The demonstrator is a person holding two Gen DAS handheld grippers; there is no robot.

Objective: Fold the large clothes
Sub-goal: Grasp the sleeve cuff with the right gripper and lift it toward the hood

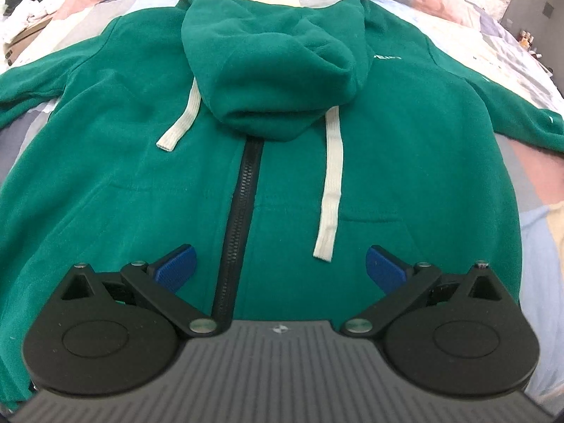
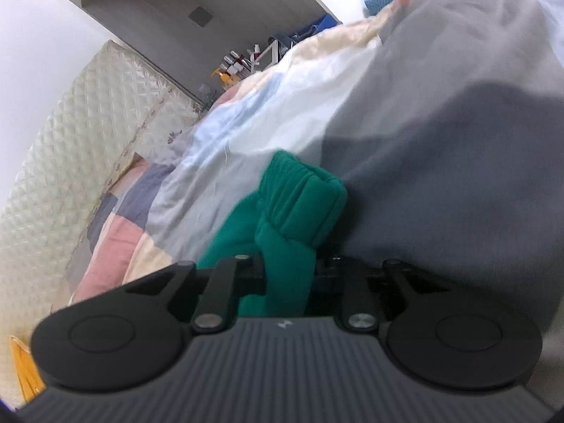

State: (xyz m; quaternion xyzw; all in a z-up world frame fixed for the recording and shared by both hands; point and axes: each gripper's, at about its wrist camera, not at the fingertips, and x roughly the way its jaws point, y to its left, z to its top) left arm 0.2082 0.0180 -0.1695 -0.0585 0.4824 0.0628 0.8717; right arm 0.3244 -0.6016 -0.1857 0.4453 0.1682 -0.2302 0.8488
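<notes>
on the patchwork quilt a green hoodie is lying flat, front up, its hood flopping down over the chest and hiding the top of the dark zipper. two white drawstrings are trailing from under the hood, one on each side of the zipper. the left gripper is hovering over the lower front, its blue fingers spreading wide, straddling the zipper and grasping nothing. in the right wrist view the right gripper is clenching a bunched green sleeve, its ribbed cuff sticking out past the jaws above the quilt. a cream quilted headboard is standing at the left.
</notes>
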